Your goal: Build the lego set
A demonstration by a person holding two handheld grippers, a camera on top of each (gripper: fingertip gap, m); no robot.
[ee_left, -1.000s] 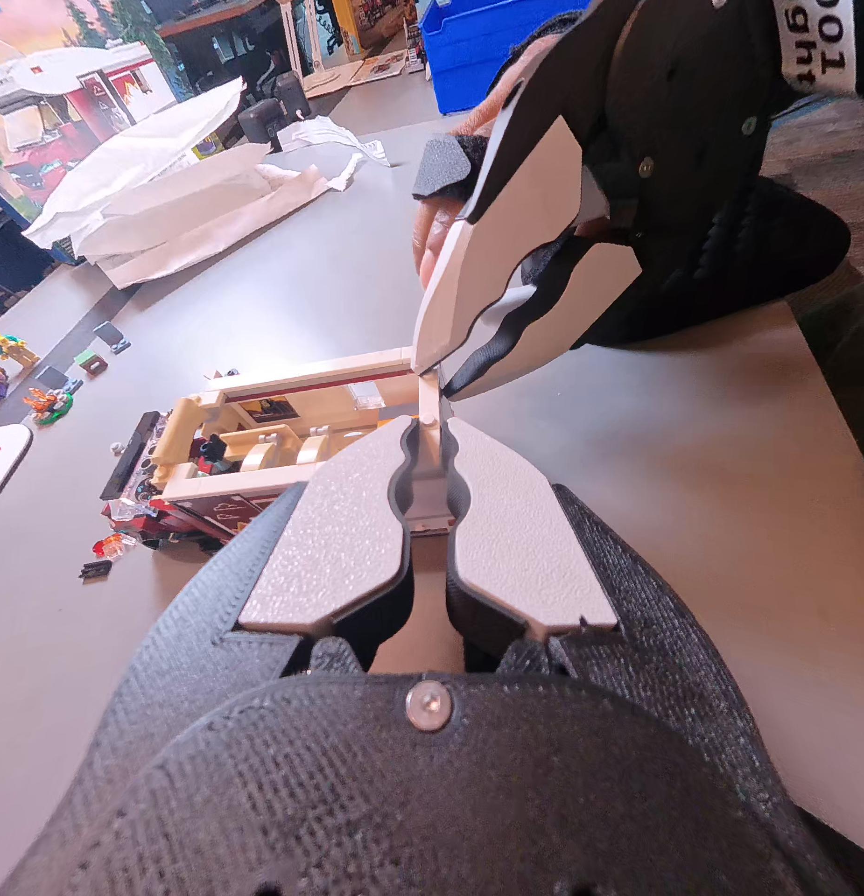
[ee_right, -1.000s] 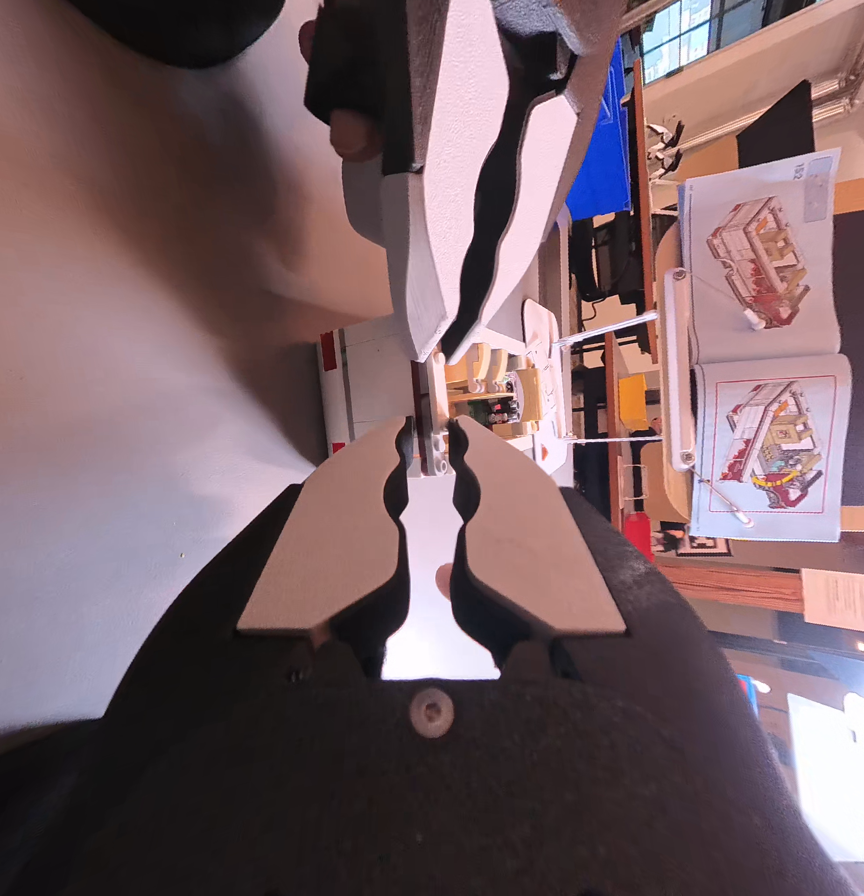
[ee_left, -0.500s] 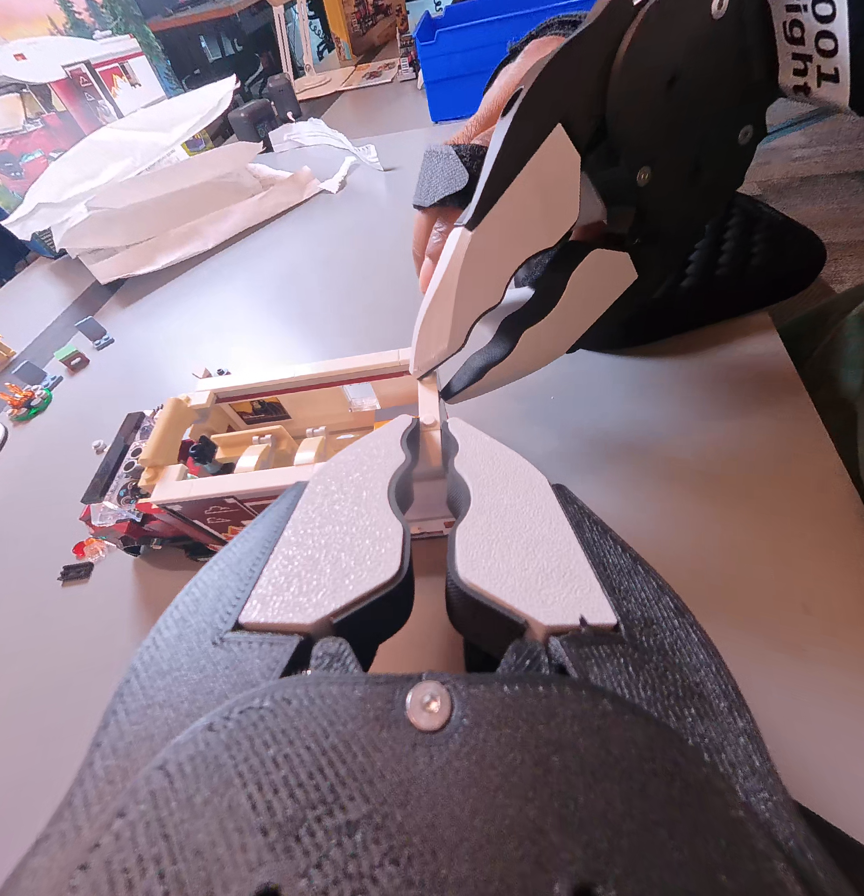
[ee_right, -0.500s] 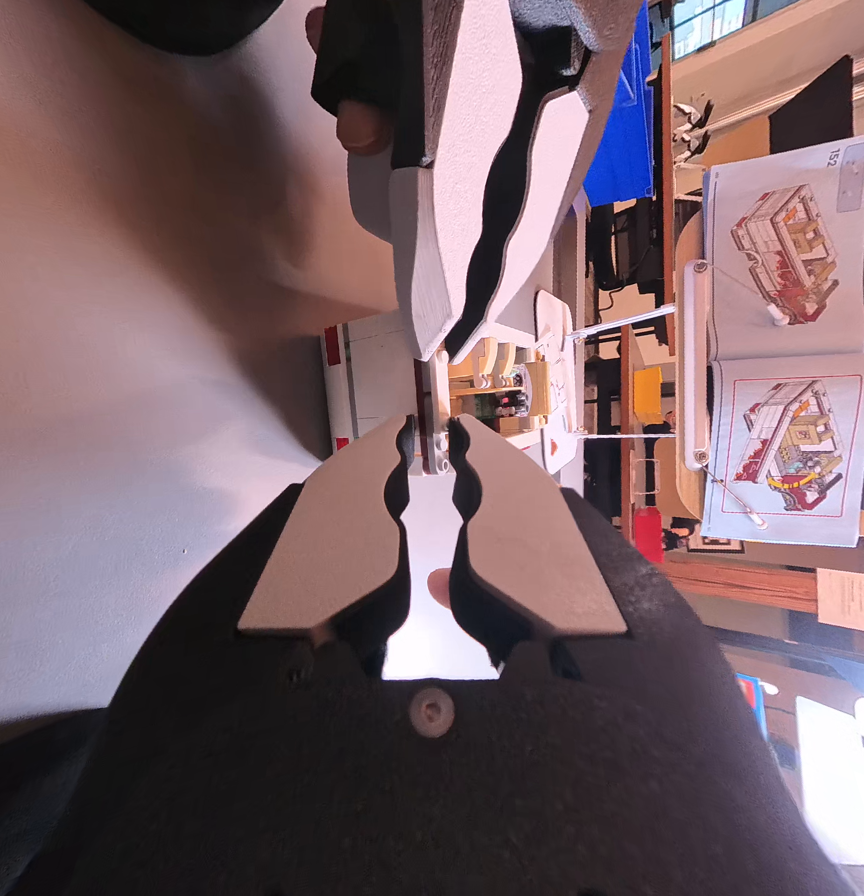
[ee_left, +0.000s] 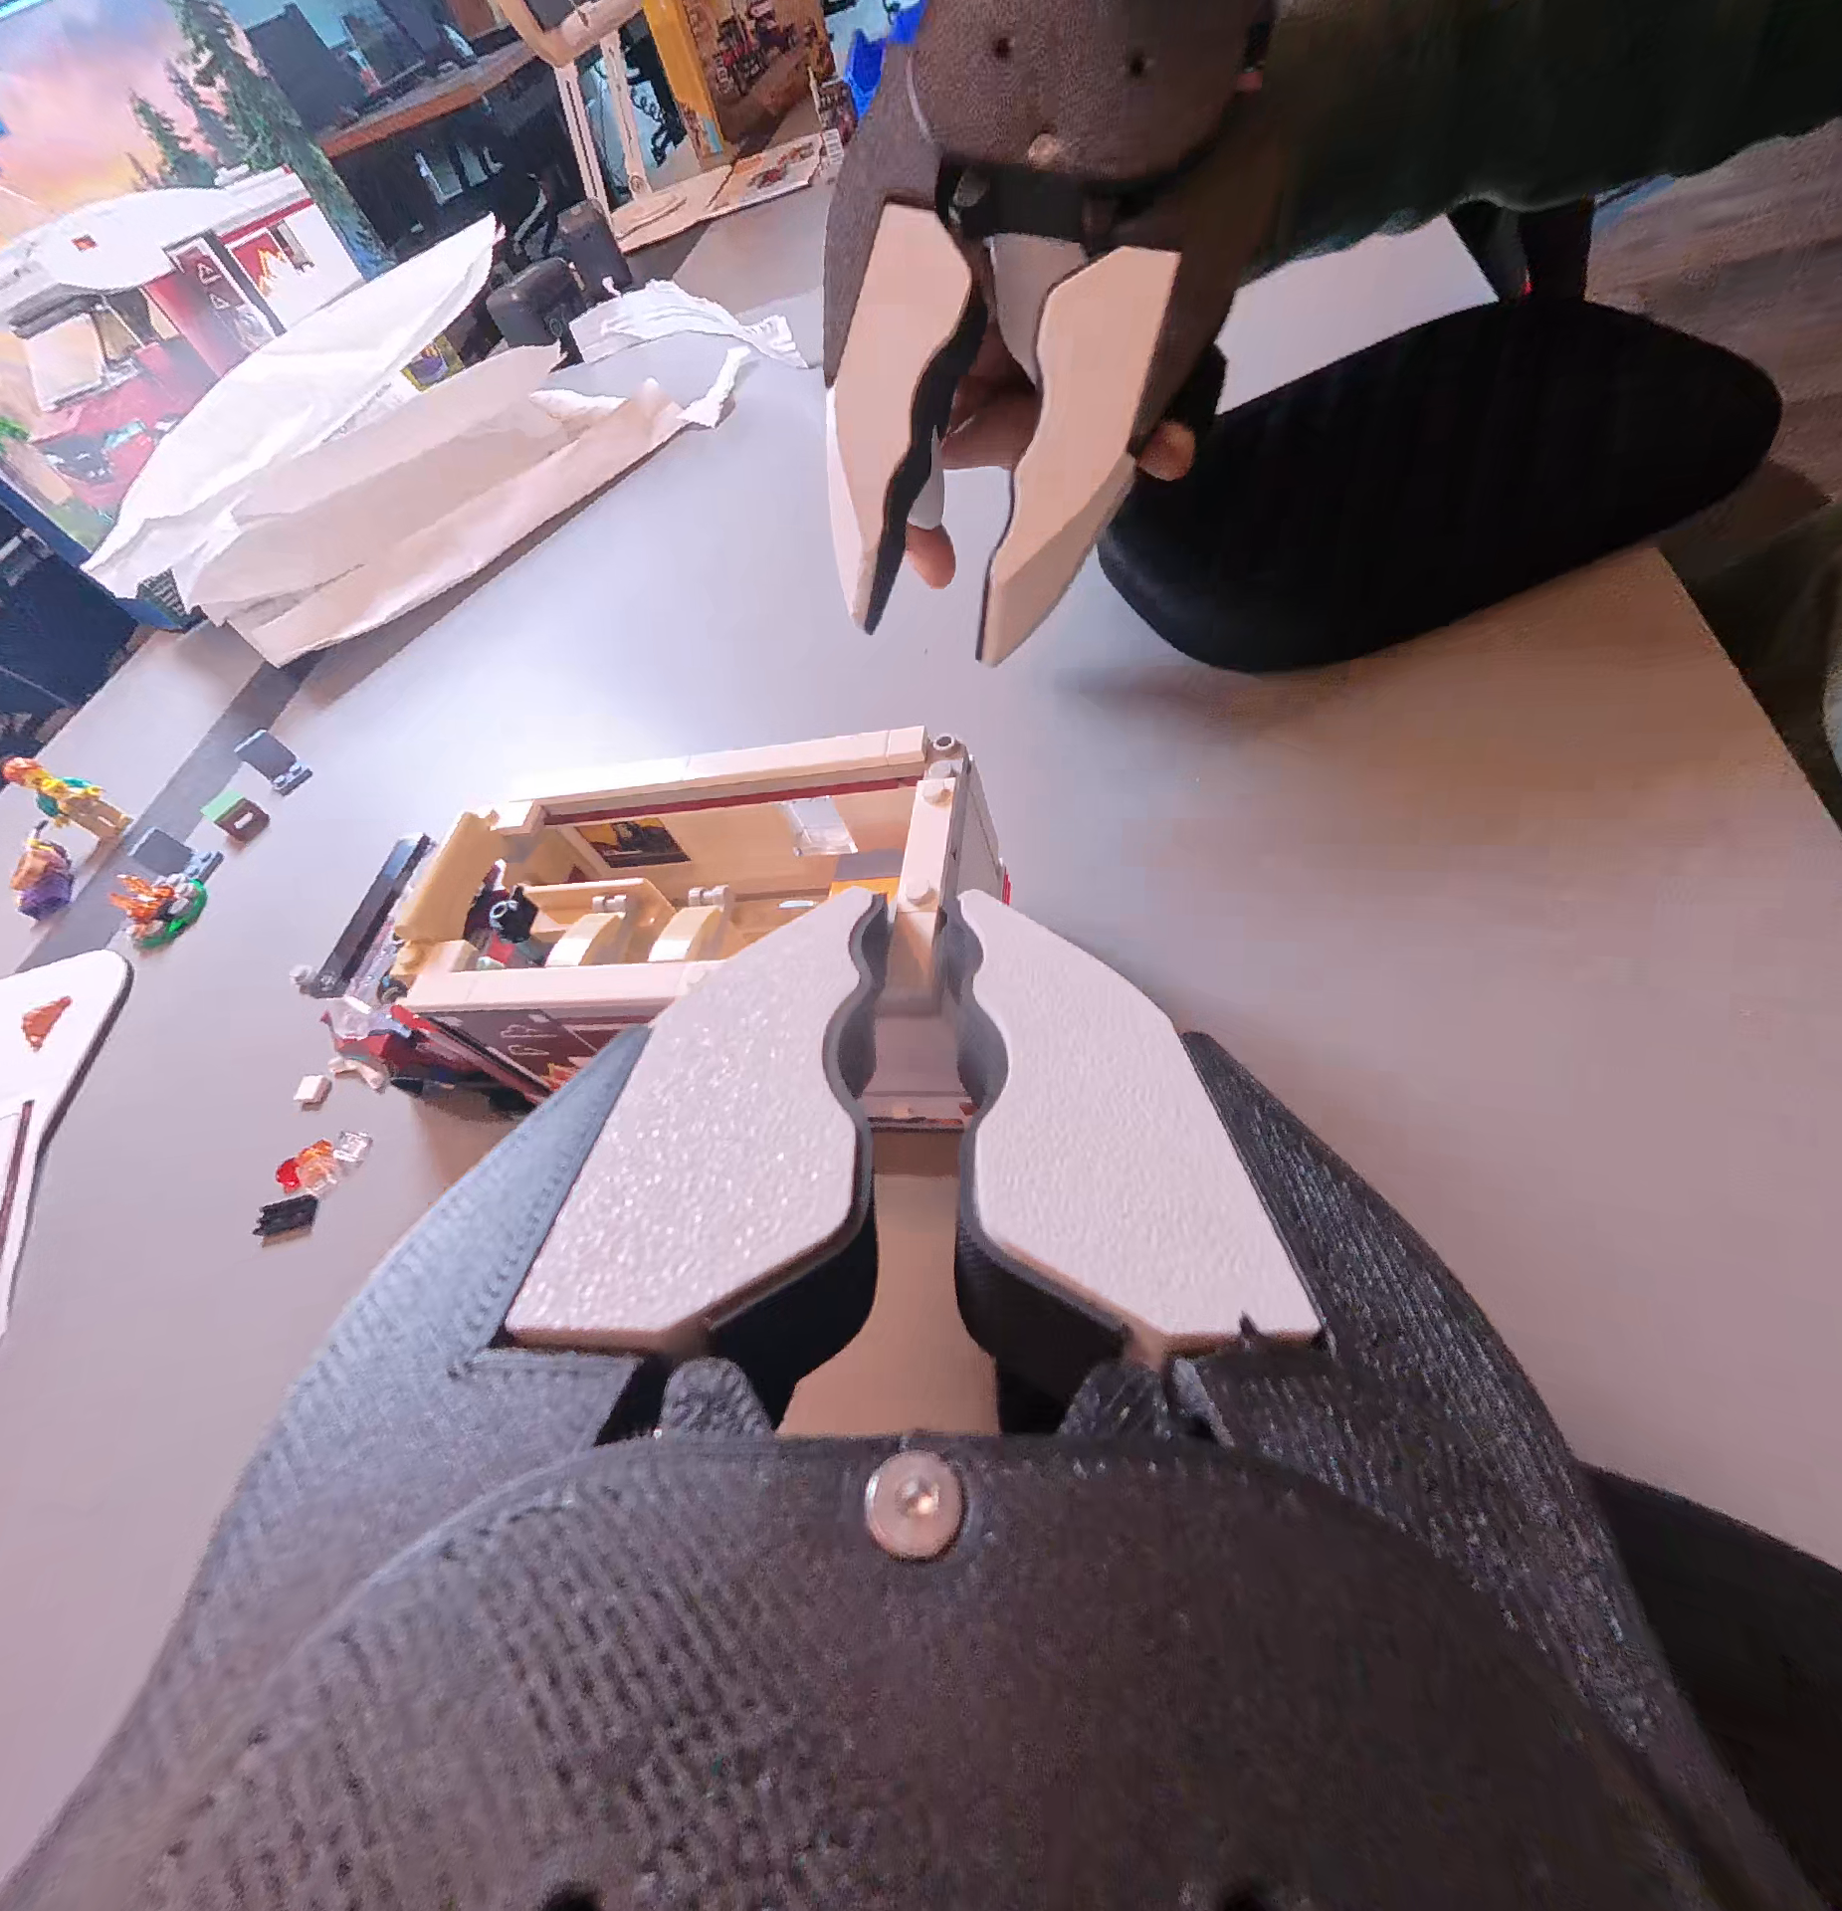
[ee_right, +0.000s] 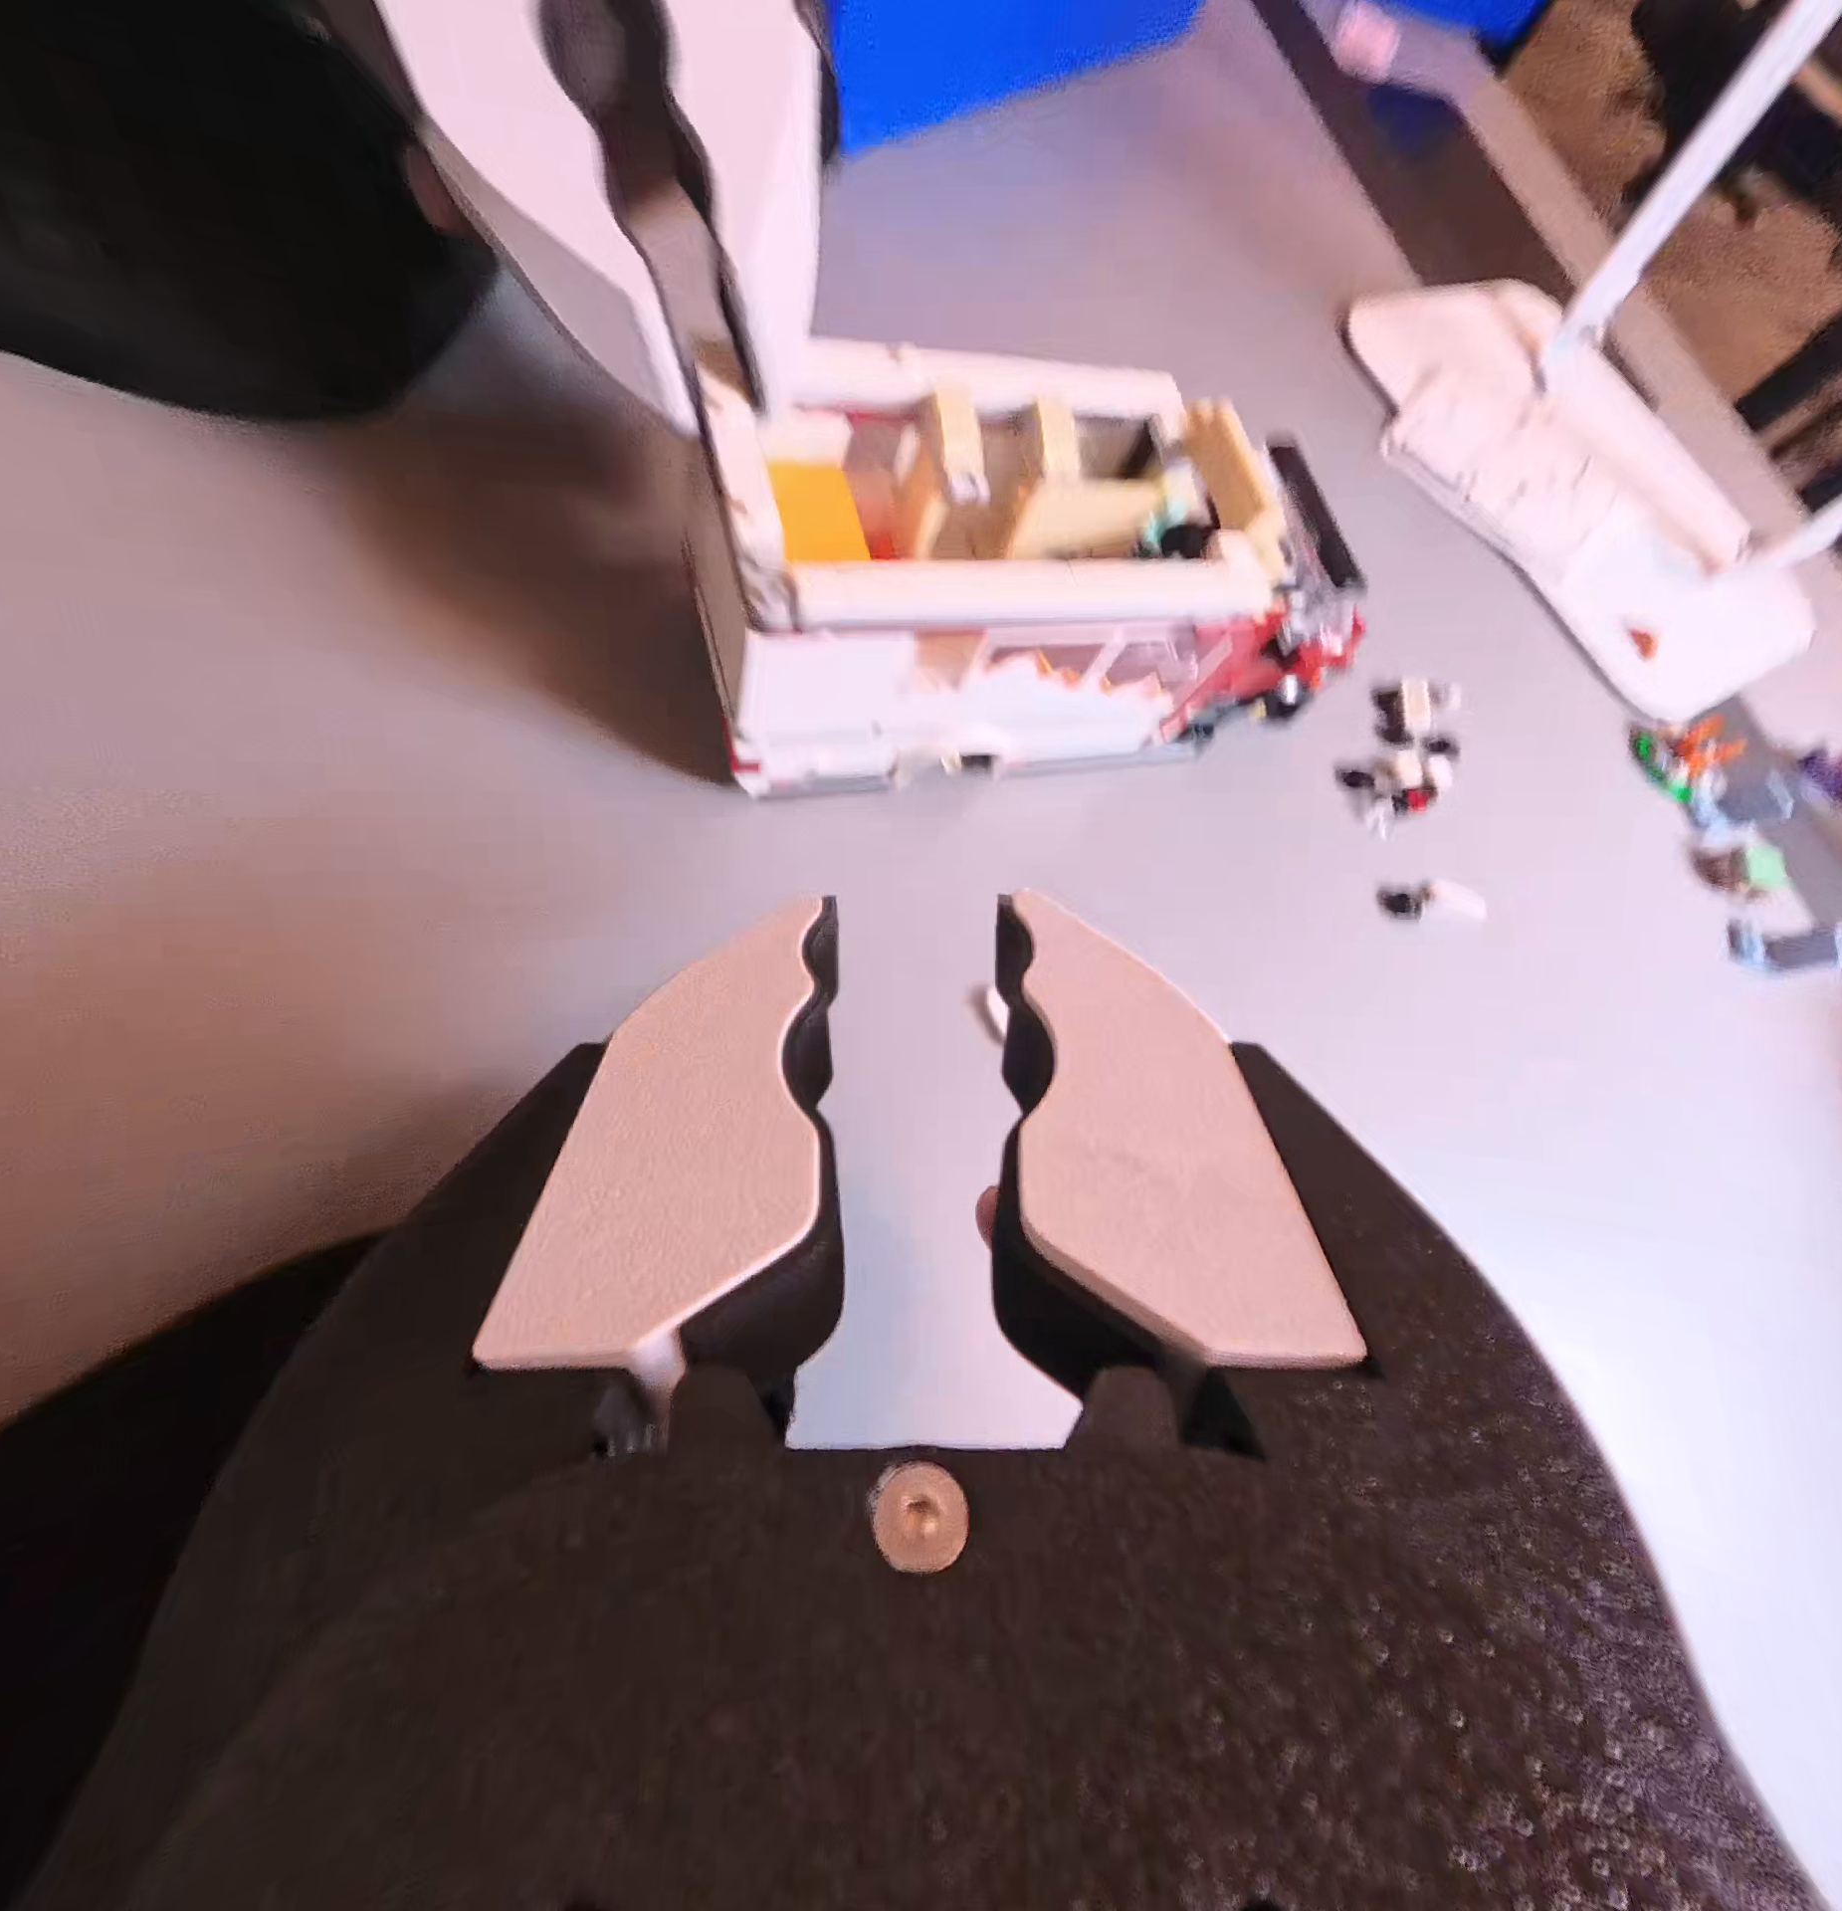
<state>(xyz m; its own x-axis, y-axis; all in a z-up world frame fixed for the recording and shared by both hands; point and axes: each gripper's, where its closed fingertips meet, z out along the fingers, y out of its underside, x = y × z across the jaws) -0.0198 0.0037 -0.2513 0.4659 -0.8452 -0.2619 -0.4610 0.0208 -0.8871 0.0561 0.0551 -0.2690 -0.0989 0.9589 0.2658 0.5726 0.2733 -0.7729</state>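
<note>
A tan, white and dark red brick-built camper van (ee_left: 689, 910) stands roofless on the grey table (ee_left: 1413, 982). My left gripper (ee_left: 916, 920) is shut on the van's upright rear wall (ee_left: 922, 889), with both pads pressing its sides. The right wrist view shows the same grip, the left gripper (ee_right: 730, 352) on the end wall of the van (ee_right: 999, 579). My right gripper (ee_right: 916, 905) is open and holds nothing, a short way back from the van over bare table. In the left wrist view the right gripper (ee_left: 927, 641) hangs open above and behind the van.
Crumpled white paper bags (ee_left: 379, 445) lie at the back left. Small loose pieces (ee_left: 317, 1179) and minifigures (ee_left: 58, 827) are scattered left of the van. A white stand base (ee_right: 1578, 538) sits beyond the van. A black chair seat (ee_left: 1464, 465) is past the table edge. The left gripper's tips are roughly 10 cm from the right gripper's.
My right gripper opened, let go of the top of the van's rear wall, and pulled up and away, turning as it went. My left gripper stayed shut on the wall.
</note>
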